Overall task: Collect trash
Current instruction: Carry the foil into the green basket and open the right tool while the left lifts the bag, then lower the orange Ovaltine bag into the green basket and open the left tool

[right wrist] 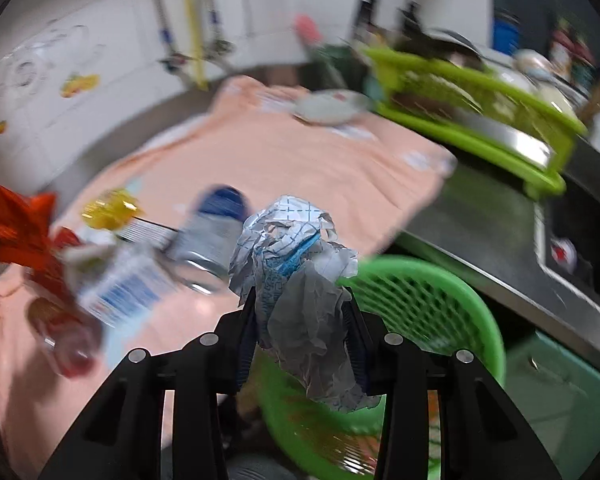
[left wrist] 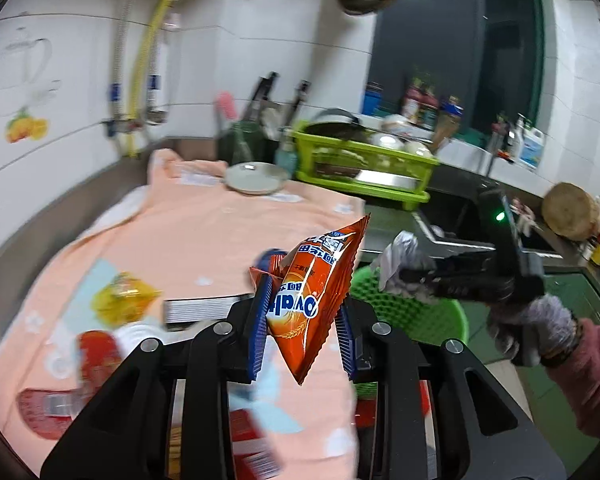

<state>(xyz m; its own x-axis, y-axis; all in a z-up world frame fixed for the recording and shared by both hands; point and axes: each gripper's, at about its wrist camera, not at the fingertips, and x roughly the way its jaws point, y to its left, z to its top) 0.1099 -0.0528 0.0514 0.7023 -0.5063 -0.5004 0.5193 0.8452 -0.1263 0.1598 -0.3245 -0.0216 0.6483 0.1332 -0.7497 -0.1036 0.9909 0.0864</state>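
Peach cloth (left wrist: pixel 204 232) covers the counter, with blurred litter at its left: a yellow wrapper (left wrist: pixel 118 298), a red packet (left wrist: pixel 96 356) and, in the right wrist view, what may be a can (right wrist: pixel 216 232), too smeared to tell. The left gripper (left wrist: pixel 304 312) is clamped on an orange snack packet (left wrist: pixel 312 300). Right of it, the right gripper (right wrist: pixel 300 320) pinches crumpled paper (right wrist: pixel 296 272) over a green basket (right wrist: pixel 440 304), whose bottom is hidden behind the gripper.
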